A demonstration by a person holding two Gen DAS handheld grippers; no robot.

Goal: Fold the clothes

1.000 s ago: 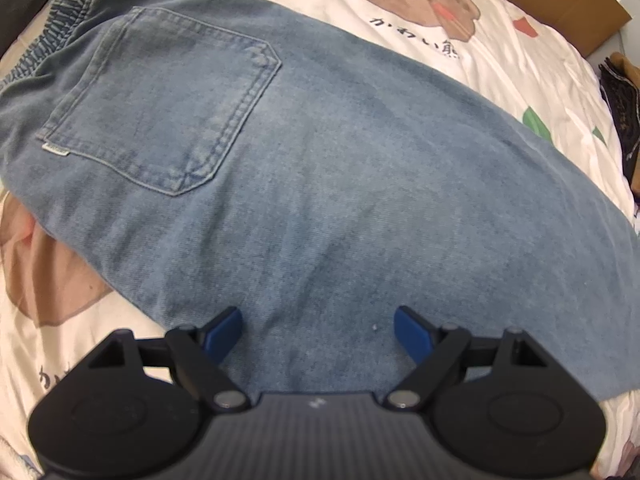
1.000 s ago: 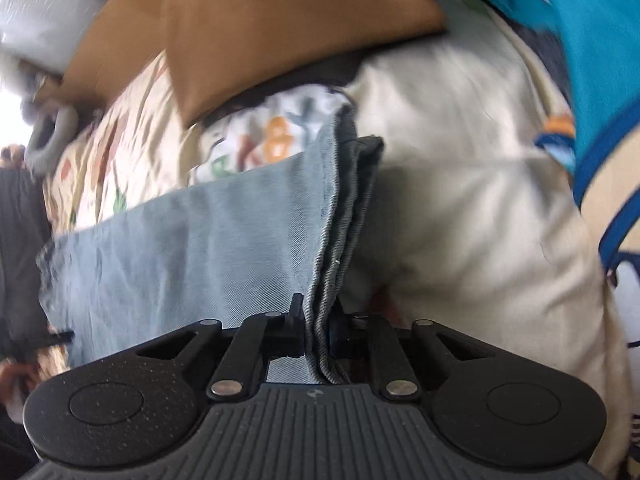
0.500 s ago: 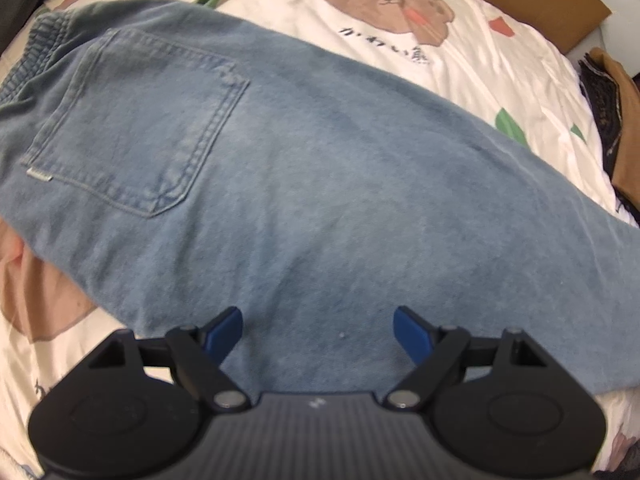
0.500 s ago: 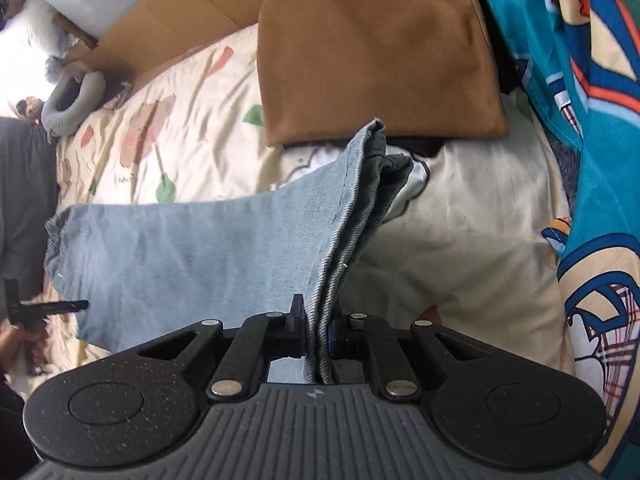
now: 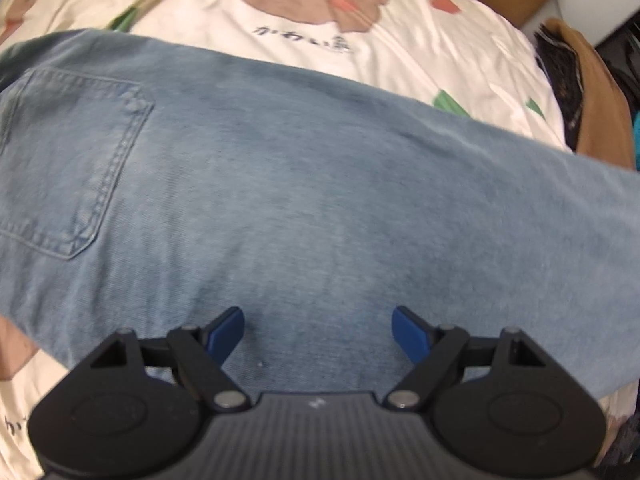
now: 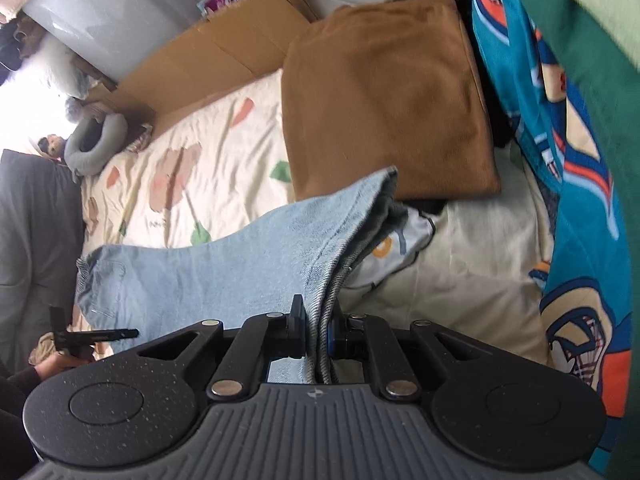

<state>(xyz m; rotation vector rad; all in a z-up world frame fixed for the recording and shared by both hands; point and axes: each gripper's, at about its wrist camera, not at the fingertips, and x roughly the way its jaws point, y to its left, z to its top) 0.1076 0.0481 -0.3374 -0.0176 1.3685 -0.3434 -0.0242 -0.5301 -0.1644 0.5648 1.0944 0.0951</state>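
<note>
Looking down from the left wrist, the camera caught only the light blue jeans (image 5: 320, 184) spread across a cartoon-print bedsheet (image 5: 400, 48), with the back pocket (image 5: 68, 160) at the left and the denim running off to the right. The right wrist view took in far more: the leg end of the same jeans (image 6: 224, 264) raised off the bed, a folded brown garment (image 6: 384, 96) beyond it, flattened cardboard (image 6: 224, 52) along the far edge, a teal patterned blanket (image 6: 576, 200) at the right, and a grey neck pillow (image 6: 96, 144) at the far left. It also showed the left gripper (image 6: 92, 334) small at the lower left, in a person's hand (image 6: 56, 364).

The left gripper (image 5: 318, 326) had its blue pads (image 5: 226, 330) spread wide above the denim, gripping nothing; contact with the cloth could not be judged. The right gripper (image 6: 316, 330) was clenched on the bunched hem of the jeans, the layered fabric pinched between its fingers.
</note>
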